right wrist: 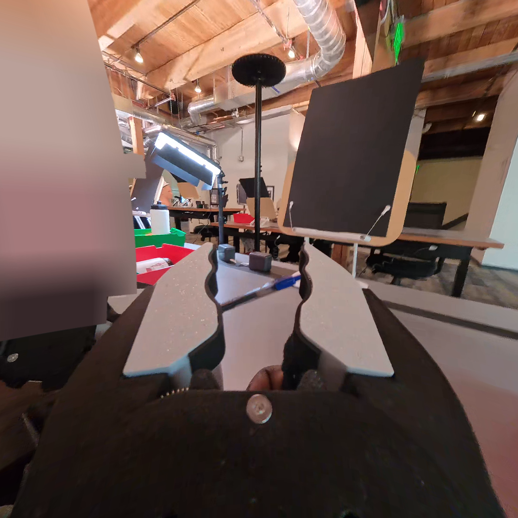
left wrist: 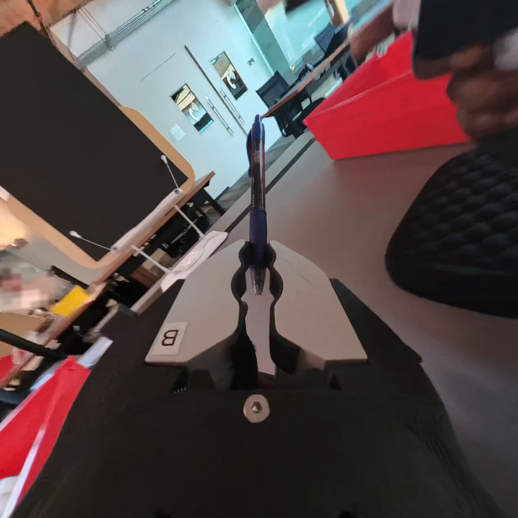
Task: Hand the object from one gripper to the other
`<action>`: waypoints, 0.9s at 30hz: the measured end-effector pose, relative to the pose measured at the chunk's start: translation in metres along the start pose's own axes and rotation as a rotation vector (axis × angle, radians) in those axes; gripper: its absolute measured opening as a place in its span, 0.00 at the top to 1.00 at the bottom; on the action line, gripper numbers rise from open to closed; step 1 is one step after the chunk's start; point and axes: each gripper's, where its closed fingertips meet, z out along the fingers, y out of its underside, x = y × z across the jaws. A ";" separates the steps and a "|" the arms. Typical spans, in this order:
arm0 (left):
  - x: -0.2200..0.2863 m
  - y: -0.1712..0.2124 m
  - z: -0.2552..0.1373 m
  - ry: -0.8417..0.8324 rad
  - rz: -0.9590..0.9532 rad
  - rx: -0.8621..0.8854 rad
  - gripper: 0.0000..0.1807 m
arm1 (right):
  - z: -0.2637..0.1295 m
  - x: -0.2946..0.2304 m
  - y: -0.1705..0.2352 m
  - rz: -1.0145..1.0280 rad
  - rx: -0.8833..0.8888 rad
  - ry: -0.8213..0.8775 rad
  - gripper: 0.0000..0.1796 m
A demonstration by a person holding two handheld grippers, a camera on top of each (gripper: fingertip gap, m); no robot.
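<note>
Holding the blue pen (left wrist: 257,196) by its dark rubber grip, our left gripper (left wrist: 257,253) has its jaws pinched tight around it near their tips, so the clear writing tip points back toward the camera between the fingers while the barrel and clip end stand out ahead. Our right gripper (right wrist: 258,276) is spread wide with nothing between its grey fingers (right wrist: 182,305); through the gap we see a pen (right wrist: 269,287) with a blue cap, well ahead of the tips, though we cannot tell whether it rests on the table. Below both tools runs a grey table (left wrist: 350,213), with a red bin (left wrist: 372,117) at its far side and a black mesh object (left wrist: 462,224) to the right. A black board on a tan stand (right wrist: 350,157) rises behind, under a wooden ceiling with silver ducts (right wrist: 322,36). Our held pen has a translucent barrel, a navy grip and a navy clip.
</note>
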 end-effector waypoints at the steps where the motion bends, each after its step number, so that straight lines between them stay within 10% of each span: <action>1: -0.001 -0.003 -0.001 0.004 -0.060 0.025 0.94 | 0.002 0.000 0.007 0.043 -0.024 0.000 0.69; 8: -0.001 -0.029 -0.010 0.039 -0.304 0.206 0.94 | 0.013 -0.034 0.066 0.571 -0.161 -0.175 0.70; 12: 0.020 -0.036 -0.008 0.153 -0.393 0.242 0.94 | 0.013 -0.046 0.056 0.783 -0.086 -0.315 0.89; 21: 0.014 -0.040 -0.019 0.450 -0.699 0.309 0.78 | 0.006 -0.050 0.064 0.132 -0.307 -0.341 0.94; 27: -0.003 -0.050 -0.027 0.446 -0.571 0.309 0.77 | 0.003 -0.046 0.063 -0.038 -0.399 -0.334 0.94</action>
